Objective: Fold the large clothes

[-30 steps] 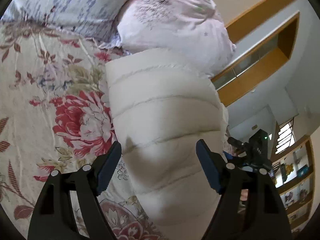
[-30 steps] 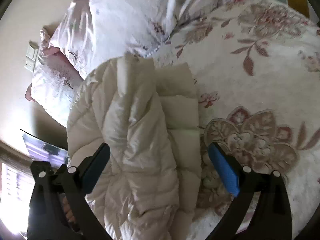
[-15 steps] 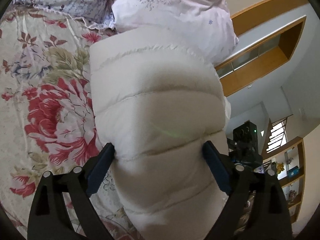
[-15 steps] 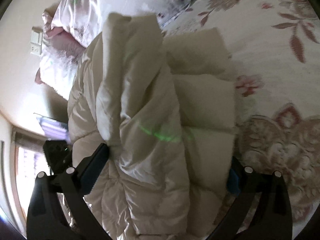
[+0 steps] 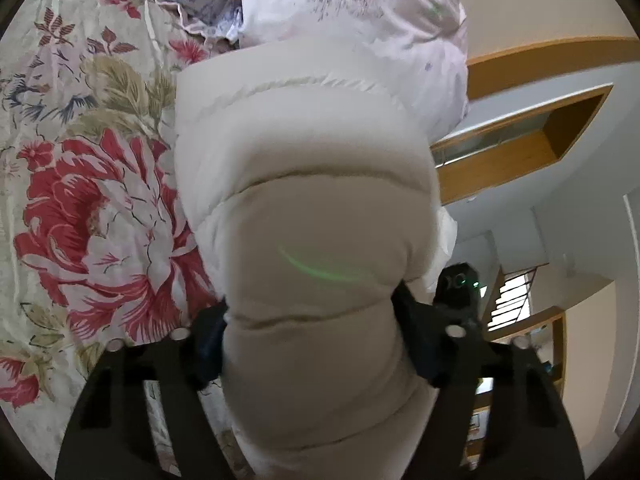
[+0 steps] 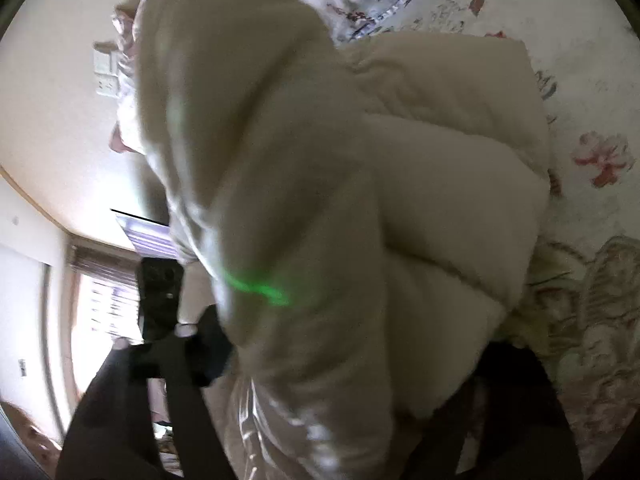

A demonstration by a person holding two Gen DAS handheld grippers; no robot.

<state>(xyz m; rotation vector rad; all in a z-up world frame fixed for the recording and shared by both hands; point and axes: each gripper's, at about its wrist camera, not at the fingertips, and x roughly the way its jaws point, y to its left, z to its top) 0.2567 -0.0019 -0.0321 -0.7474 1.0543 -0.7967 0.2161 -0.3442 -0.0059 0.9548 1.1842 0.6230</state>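
In the left wrist view, the left tool (image 5: pixel 310 320) is closed on a cream quilted puffer jacket (image 5: pixel 304 184): its jaws have just been closing, and the padded roll is pinched in between the two dark pads, bulging above and below them. A thin green streak of light is seen across the padding just beyond the tool. The jacket is stretched away from the tool toward the far end of the bed, where pale patterned pillows (image 5: pixel 360 8) are piled against it. To the left, the floral bedspread (image 5: pixel 92 208) with a large red bloom is spread under the garment. To the right, wooden wall trim and a stair rail are seen. In the right wrist view, the right tool (image 6: pixel 352 356) is likewise clamped on the same jacket (image 6: pixel 320 160), its jaws having just been closing; only the left pad is visible pressing into the fabric, the right one being buried under the folds. The picture is blurred. The bulk of the garment is heaped ahead, lying on the bedspread (image 6: pixel 592 80) at the right, with a bright window at the near left.
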